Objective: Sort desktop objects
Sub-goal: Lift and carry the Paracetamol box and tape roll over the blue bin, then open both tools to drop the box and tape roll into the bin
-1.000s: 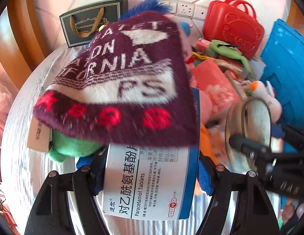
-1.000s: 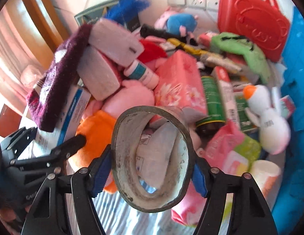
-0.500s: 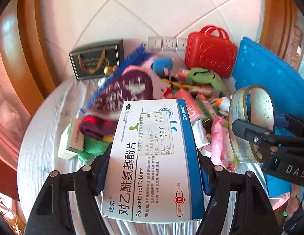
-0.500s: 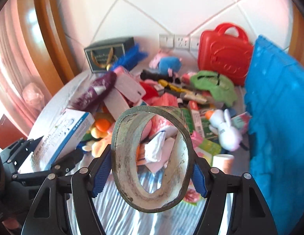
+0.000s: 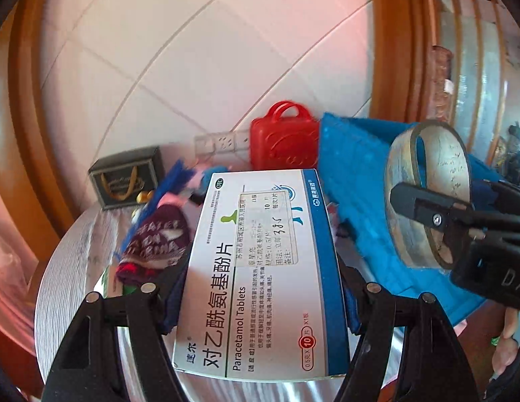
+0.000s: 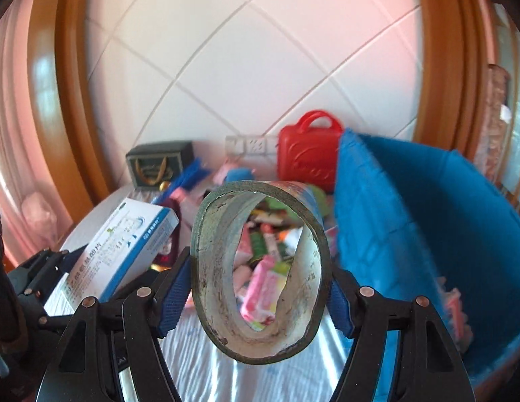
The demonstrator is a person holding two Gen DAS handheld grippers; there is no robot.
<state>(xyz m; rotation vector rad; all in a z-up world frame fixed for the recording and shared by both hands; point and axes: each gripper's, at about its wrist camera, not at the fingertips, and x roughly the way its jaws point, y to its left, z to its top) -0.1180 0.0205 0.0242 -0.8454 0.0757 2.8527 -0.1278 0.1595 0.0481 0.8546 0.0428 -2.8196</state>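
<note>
White-and-blue cardboard paracetamol tablet box [image 5: 260, 268] is clamped between the left gripper [image 5: 260, 305] fingers, raised above the grey table [image 5: 72, 268]. Right gripper [image 6: 260, 288] fingers clamp a worn grey tape roll [image 6: 256, 345] beside the blue fabric bin [image 6: 410, 201].

Both grippers rose from the pile, lifting tablet box [image 5: 260, 268] and tape roll [image 6: 260, 268]
</note>
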